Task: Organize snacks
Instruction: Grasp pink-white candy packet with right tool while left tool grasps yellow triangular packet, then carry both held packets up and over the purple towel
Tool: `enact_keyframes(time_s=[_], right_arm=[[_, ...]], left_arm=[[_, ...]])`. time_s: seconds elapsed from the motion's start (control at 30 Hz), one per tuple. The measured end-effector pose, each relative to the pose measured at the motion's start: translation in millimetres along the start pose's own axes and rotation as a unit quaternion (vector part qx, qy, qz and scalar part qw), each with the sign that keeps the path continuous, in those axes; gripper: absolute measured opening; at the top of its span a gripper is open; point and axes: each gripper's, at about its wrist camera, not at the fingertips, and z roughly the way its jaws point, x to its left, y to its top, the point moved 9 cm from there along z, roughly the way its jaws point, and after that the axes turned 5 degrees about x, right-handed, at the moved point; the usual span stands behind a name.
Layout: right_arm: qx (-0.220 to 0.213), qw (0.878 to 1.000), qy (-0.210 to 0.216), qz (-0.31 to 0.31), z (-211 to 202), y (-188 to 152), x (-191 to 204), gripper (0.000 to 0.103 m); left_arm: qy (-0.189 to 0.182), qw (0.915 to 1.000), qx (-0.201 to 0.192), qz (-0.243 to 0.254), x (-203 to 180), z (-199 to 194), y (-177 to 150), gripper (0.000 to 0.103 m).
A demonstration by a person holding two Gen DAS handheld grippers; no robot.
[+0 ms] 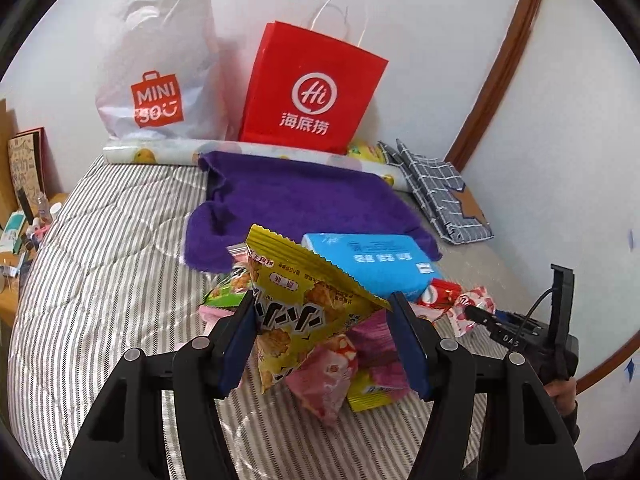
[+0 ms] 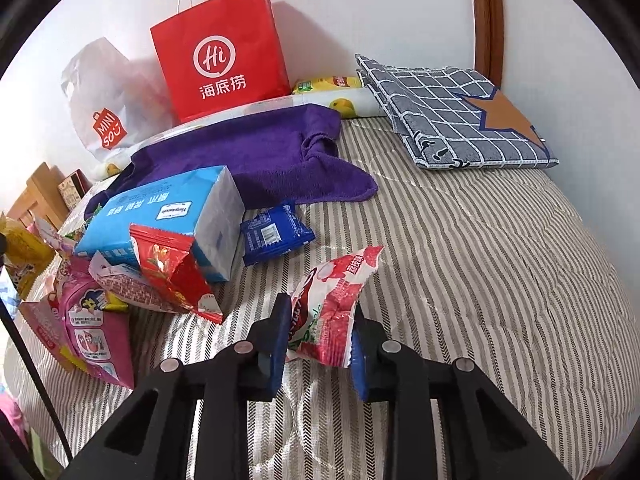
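yellow snack bag [image 1: 304, 300]: held up off the striped bed [image 1: 112, 248] by the left tool [image 1: 322, 336], both pads clamped on its sides. Looks light, puffy and crinkly, so probably slippery foil; a sealed edge seam would be the safer place to pinch.
red-and-white lychee candy packet [image 2: 336, 312]: sits between the pads of the right tool [image 2: 318, 346], which is pressed shut on its lower half. Soft and squashy, I'd guess, so go easy.
loose pile: pink packets [image 2: 92, 332] and a red packet [image 2: 172, 276] lean on the blue tissue pack [image 2: 168, 216]; a blue biscuit packet [image 2: 274, 234] lies just beside it.
behind: purple towel [image 2: 256, 152], then the red paper bag [image 2: 222, 52] by the wall.
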Motion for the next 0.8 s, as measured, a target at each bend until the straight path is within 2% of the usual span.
enact_keyframes(time_s=[0.1, 0.13, 0.53, 0.8], right_arm=[[-0.006, 1.0, 0.009, 0.005, -6.3, -0.1, 0.3, 0.021], [-0.009, 1.0, 0.011, 0.005, -9.2, 0.5, 0.8, 0.016], [-0.042, 0.999, 0.017, -0.007, -39.6, 16.1, 10.0, 0.015], [-0.073, 0.997, 0.031, -0.025, -59.5, 51.5, 32.2, 0.015]], left_arm=[[-0.004, 1.0, 0.0, 0.006, -6.9, -0.5, 1.6, 0.063], [-0.005, 1.0, 0.0, 0.008, -8.9, -0.3, 2.1, 0.063], [-0.025, 0.9996, 0.003, 0.017, -30.5, 7.9, 11.8, 0.063], [-0.03, 0.9991, 0.003, 0.03, -49.6, 18.7, 29.3, 0.063]])
